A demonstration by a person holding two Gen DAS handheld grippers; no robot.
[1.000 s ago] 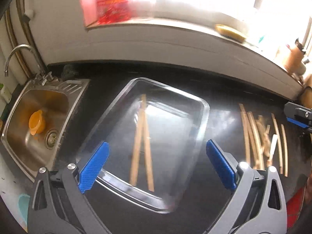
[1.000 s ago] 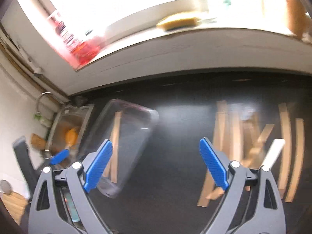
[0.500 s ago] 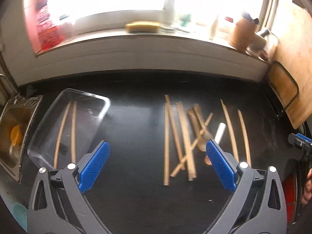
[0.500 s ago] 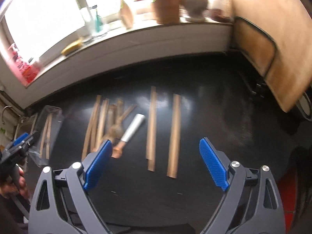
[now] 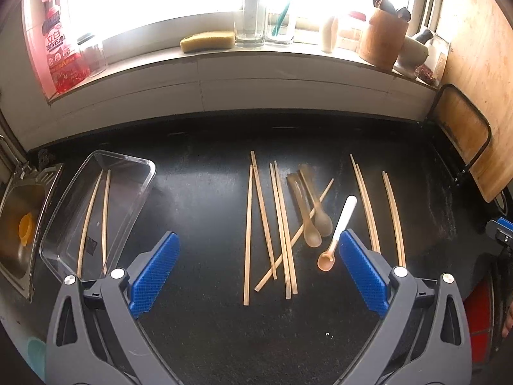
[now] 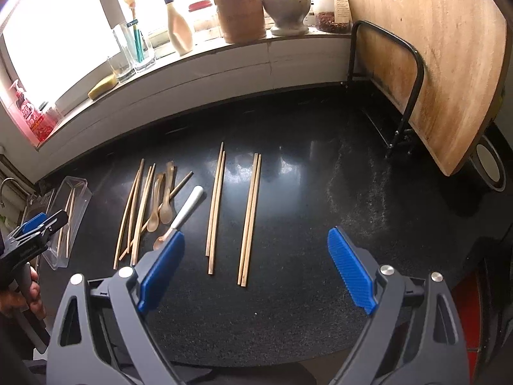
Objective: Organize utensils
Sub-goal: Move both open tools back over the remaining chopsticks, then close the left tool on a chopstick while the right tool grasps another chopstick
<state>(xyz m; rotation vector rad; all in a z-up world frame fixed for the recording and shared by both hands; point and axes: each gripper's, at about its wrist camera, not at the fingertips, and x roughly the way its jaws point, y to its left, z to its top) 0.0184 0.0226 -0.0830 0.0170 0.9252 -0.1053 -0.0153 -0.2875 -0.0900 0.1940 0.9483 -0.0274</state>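
Several wooden chopsticks (image 5: 281,224) lie on the black counter (image 5: 205,199), with two translucent brown spoons (image 5: 309,211) and a white-handled spoon (image 5: 340,227) among them. A clear plastic tray (image 5: 128,205) at the left holds two chopsticks (image 5: 93,215). My left gripper (image 5: 256,276) is open and empty above the counter's near edge. My right gripper (image 6: 256,276) is open and empty; two chopstick pairs (image 6: 248,215) lie just ahead of it. The tray also shows in the right wrist view (image 6: 81,202).
A steel sink (image 5: 19,224) with an orange strainer lies at far left. The windowsill holds a red bottle (image 5: 59,54), a sponge (image 5: 206,40), glasses and a wooden utensil pot (image 5: 383,41). A big wooden board (image 6: 426,64) on a black rack stands at right.
Both grippers have swung to the right, away from the tray and sink, and drawn back; the loose chopsticks and spoons are now in front of them. Both stayed open.
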